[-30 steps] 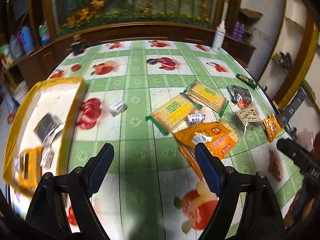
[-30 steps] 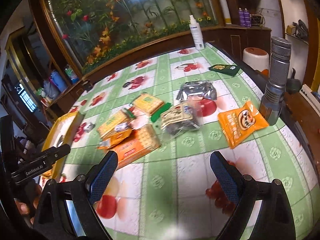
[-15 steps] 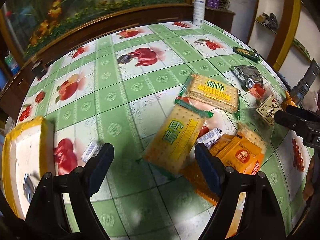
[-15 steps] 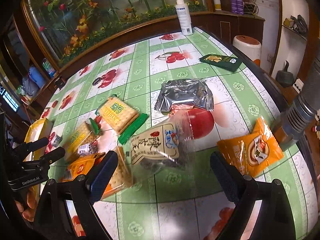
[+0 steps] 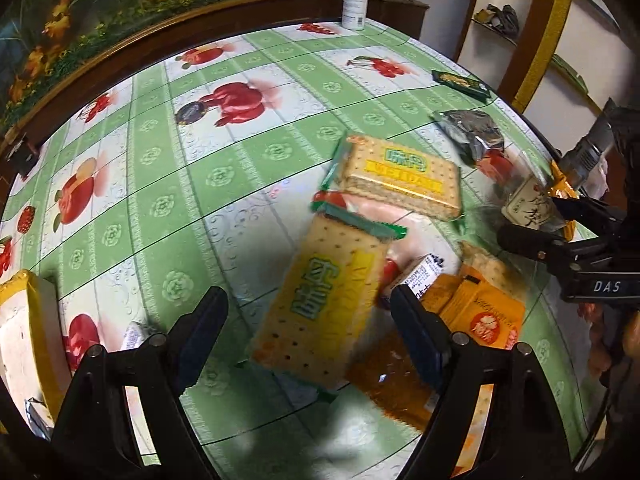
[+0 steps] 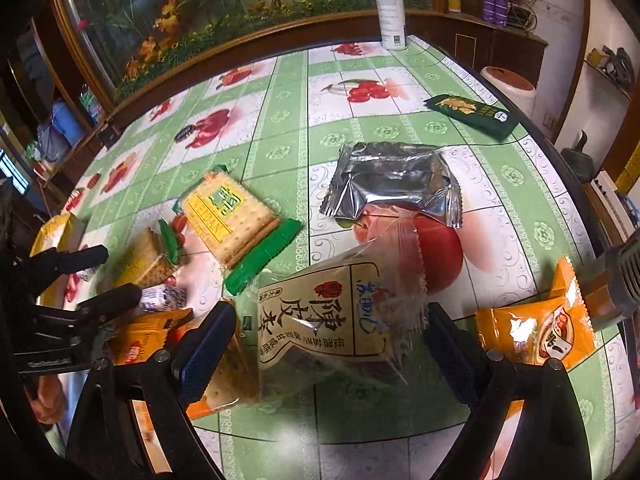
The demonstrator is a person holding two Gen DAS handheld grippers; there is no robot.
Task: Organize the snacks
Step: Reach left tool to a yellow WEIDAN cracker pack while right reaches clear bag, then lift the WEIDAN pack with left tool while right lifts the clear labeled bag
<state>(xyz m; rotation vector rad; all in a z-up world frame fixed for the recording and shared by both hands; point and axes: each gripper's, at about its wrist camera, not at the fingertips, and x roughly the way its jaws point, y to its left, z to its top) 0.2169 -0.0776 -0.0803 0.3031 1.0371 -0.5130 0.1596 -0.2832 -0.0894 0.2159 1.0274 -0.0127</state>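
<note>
Snack packets lie on a green fruit-print tablecloth. My left gripper [image 5: 308, 332] is open, its fingers either side of a yellow cracker pack [image 5: 324, 300]. A second cracker pack [image 5: 400, 176] lies beyond it, orange packs [image 5: 480, 312] to the right. My right gripper [image 6: 328, 344] is open around a clear plum bag with Chinese print [image 6: 336, 320]. A silver packet [image 6: 392, 180], a dark green packet [image 6: 472, 114] and an orange packet [image 6: 540, 332] lie nearby. The left gripper also shows in the right wrist view [image 6: 100, 276].
A yellow-rimmed box [image 5: 24, 332] stands at the table's left edge. A white spray bottle [image 6: 390, 12] stands at the far edge before a wooden-framed flower mural. A grey flashlight [image 6: 624, 268] stands at the right edge. A small wrapped candy [image 6: 162, 298] lies between the packs.
Both grippers have moved forward and down toward the snacks. The left one now straddles the yellow cracker pack; the right one now straddles the plum bag.
</note>
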